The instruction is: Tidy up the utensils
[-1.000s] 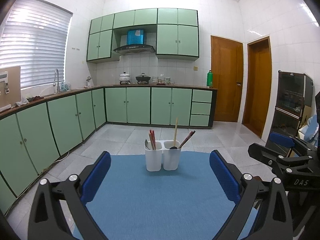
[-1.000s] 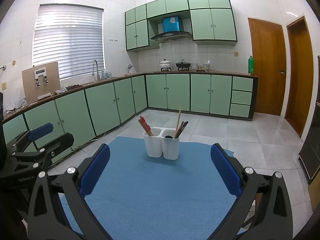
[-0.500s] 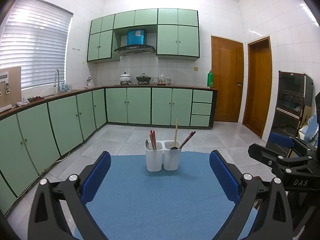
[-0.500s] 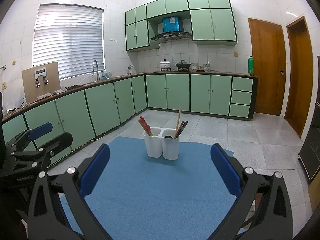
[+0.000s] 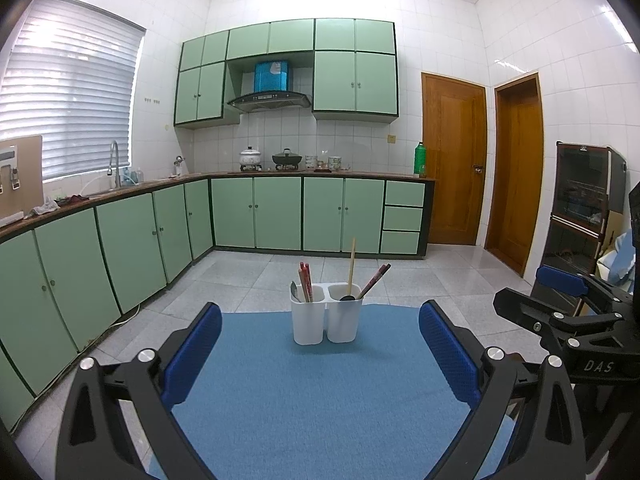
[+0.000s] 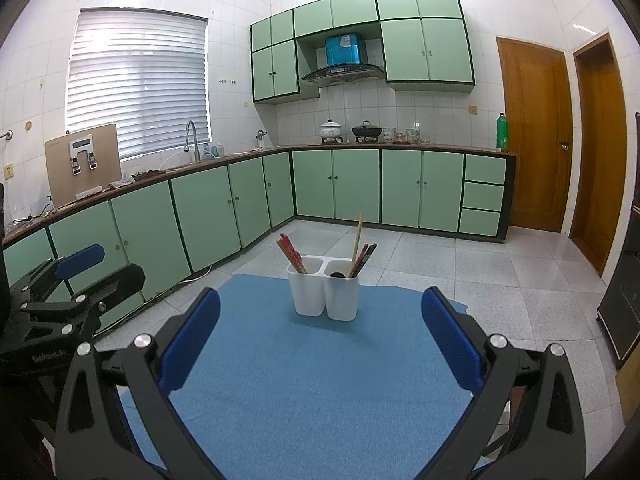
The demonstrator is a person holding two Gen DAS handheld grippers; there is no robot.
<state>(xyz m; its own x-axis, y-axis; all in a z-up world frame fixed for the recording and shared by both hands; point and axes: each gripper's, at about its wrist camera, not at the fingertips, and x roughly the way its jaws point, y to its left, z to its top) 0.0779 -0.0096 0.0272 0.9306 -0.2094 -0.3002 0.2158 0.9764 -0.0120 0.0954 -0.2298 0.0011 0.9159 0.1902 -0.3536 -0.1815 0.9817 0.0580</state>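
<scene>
A white two-compartment utensil holder [image 5: 326, 314] [image 6: 324, 292] stands near the far edge of a blue mat [image 5: 320, 400] [image 6: 312, 380]. Its left compartment holds red chopsticks [image 5: 305, 286] [image 6: 291, 256] and a metal spoon [image 5: 295, 291]. The right compartment holds a wooden-handled utensil [image 5: 351, 266] [image 6: 357, 242], dark chopsticks [image 5: 374, 280] and a black spoon bowl [image 5: 347, 298]. My left gripper [image 5: 320, 360] is open and empty, well short of the holder. My right gripper [image 6: 320, 356] is likewise open and empty. Each gripper shows at the edge of the other's view.
Green cabinets [image 5: 120, 248] run along the left and back walls under a counter with a sink tap [image 5: 114, 160] and pots [image 5: 286, 158]. Two wooden doors [image 5: 454, 160] stand at the right, with a dark cabinet [image 5: 584, 216] beside them. Tiled floor surrounds the mat.
</scene>
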